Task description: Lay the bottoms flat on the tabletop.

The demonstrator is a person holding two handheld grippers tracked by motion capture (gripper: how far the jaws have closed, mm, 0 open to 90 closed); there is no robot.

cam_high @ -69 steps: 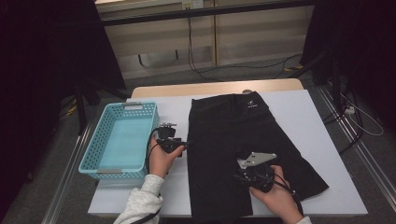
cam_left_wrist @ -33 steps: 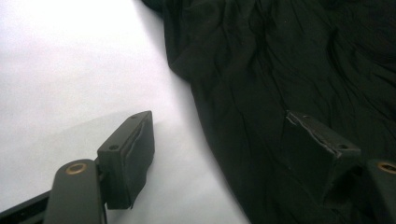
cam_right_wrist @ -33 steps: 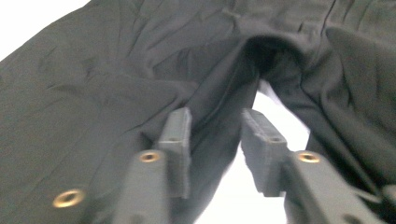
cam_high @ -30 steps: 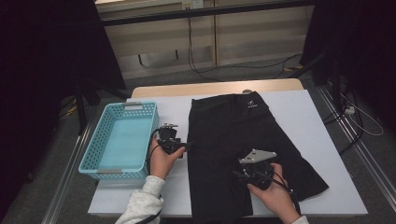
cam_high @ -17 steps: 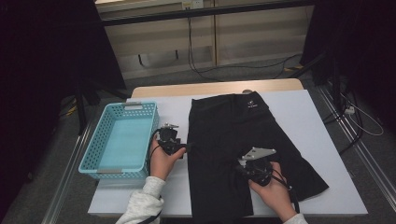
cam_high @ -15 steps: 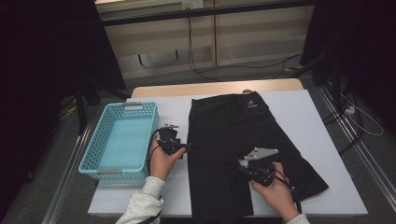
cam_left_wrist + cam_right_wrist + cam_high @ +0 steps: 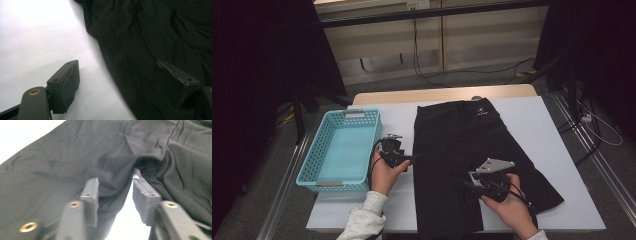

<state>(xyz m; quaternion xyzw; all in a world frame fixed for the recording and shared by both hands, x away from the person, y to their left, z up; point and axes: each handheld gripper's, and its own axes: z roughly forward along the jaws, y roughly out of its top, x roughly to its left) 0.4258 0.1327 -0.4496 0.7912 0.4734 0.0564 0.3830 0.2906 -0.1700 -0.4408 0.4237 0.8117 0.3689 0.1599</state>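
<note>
Beside the shorts [image 7: 472,160], blue basket [image 7: 343,150] sits clear; left gripper [image 7: 408,159] jaws wide, empty; right gripper [image 7: 468,181] jaws part-open astride cloth.

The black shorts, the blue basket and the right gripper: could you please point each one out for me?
black shorts [image 7: 462,135]: high view, on the upper front panel.
blue basket [image 7: 307,167]: high view, on its left wall.
right gripper [image 7: 115,191]: right gripper view, midway between its fingertips, over the crotch fabric.

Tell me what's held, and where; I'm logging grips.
Nothing is gripped. The right gripper has just been opening its jaws around the shorts' inner leg edge; the left gripper stands open at their side.
</note>
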